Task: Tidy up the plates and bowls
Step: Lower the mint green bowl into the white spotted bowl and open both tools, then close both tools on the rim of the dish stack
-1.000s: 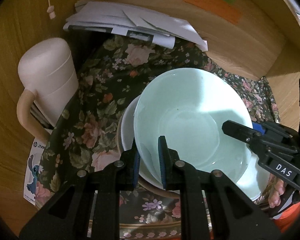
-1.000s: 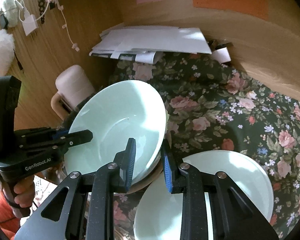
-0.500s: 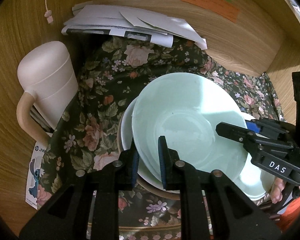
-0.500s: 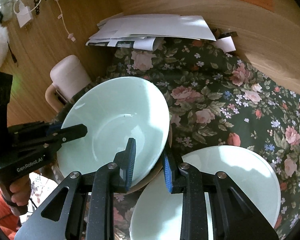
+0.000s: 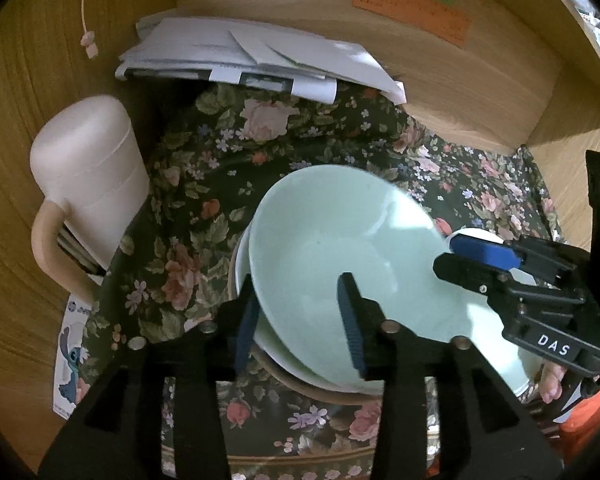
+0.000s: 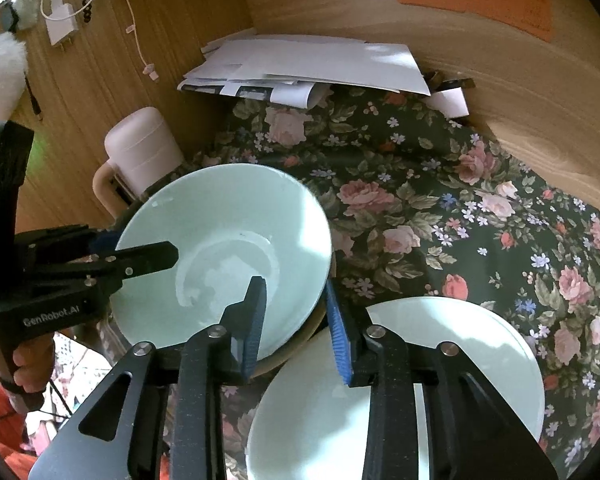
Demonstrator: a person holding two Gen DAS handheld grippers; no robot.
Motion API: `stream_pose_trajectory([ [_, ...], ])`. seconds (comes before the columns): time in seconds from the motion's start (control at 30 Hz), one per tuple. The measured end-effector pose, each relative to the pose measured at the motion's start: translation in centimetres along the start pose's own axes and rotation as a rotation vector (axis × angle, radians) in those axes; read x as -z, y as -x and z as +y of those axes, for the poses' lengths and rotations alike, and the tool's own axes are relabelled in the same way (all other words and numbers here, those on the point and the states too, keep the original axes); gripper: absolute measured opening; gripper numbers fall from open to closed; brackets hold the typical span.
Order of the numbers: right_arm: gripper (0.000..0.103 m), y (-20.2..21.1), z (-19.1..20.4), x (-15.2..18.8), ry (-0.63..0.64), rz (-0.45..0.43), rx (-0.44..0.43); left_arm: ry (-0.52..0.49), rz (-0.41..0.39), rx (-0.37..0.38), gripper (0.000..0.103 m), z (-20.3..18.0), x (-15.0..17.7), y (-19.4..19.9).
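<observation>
Opening wide, both tongs, left [image 5: 298, 318] and right [image 6: 296, 320], have released the green bowl [image 5: 340, 264]. It now rests stacked, likely finished.

Pale green bowl [image 5: 340, 248] between spread left tool [image 5: 300, 320] fingers, perhaps untouched.

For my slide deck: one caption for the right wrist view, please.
Both grippers, right gripper and left gripper, open astride the pale green bowl beside a plate.

Warm patchy sunlight, soft shadows, fisheye-warped dark edges
</observation>
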State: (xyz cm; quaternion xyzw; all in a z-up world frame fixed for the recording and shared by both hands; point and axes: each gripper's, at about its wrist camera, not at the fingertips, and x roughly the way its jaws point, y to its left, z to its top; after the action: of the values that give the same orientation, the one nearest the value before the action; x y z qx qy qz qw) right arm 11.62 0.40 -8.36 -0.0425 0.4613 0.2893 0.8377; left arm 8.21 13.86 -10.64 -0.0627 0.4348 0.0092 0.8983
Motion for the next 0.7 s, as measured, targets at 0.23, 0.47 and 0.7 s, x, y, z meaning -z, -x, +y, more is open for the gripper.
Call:
stream_pose_trajectory([
  [0.23,0.046,1.0,-0.5,0.1,-0.004,-0.027,0.006,-0.010,0.019,-0.024,0.049,-0.6,-0.5,-0.3],
  [0.47,0.058,2.1,-0.9,0.0,-0.004,-0.064,0.022,0.038,0.011,-0.015,0.050,0.3,-1.3,0.4],
  [0.7,0.058,2.0,-1.2,-0.5,0.014,-0.065,0.023,0.013,-0.054,-0.055,0.062,1.1,-1.5,2.3],
])
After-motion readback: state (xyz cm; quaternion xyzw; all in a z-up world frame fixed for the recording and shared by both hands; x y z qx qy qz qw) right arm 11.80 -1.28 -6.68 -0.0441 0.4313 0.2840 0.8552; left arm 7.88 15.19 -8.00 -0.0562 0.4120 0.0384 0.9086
